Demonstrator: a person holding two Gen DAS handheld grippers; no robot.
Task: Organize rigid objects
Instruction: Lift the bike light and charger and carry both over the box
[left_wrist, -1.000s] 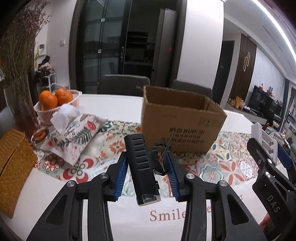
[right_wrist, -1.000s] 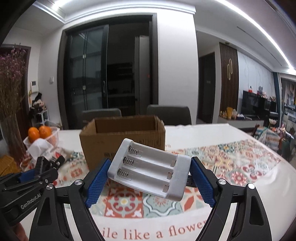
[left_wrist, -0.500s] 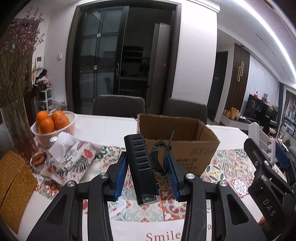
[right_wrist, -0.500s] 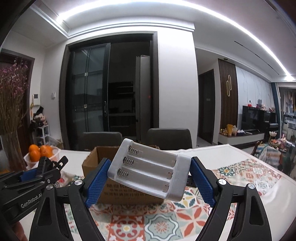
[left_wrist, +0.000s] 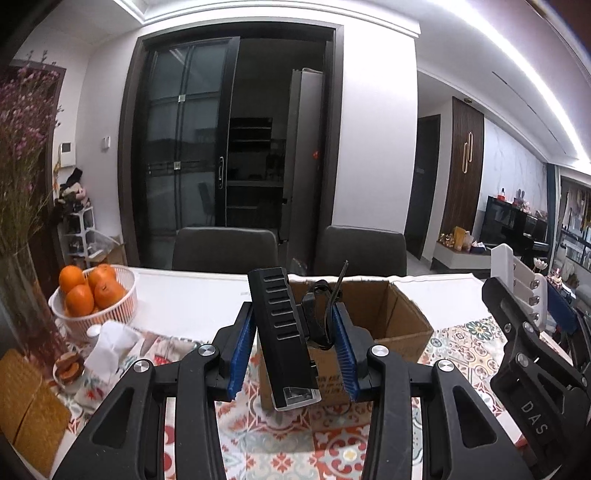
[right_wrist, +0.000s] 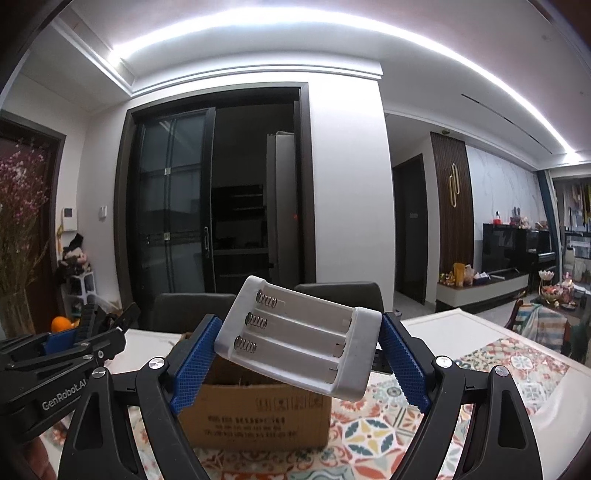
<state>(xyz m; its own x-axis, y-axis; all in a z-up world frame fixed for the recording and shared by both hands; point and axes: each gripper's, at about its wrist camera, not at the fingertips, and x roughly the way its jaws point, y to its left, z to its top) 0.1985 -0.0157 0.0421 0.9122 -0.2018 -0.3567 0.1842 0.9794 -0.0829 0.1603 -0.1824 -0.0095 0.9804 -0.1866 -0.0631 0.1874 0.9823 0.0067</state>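
My left gripper (left_wrist: 295, 347) is shut on a black ribbed device (left_wrist: 282, 339) with a black cable bundle beside it, held above the near wall of an open cardboard box (left_wrist: 399, 317). My right gripper (right_wrist: 299, 354) is shut on a white battery charger (right_wrist: 299, 336) with three empty slots, held tilted above the same box (right_wrist: 258, 413). The right gripper (left_wrist: 532, 332) shows at the right edge of the left wrist view, and the left gripper (right_wrist: 62, 347) shows at the left of the right wrist view.
A white basket of oranges (left_wrist: 92, 299), a tissue pouch (left_wrist: 110, 347) and a vase of dried flowers (left_wrist: 22, 206) stand at the table's left. A woven box (left_wrist: 26, 410) is at the near left. Two chairs (left_wrist: 225, 249) stand behind the patterned table runner (left_wrist: 469, 343).
Both grippers have risen and tilted upward with their objects. The box now sits lower and closer under them in both views.
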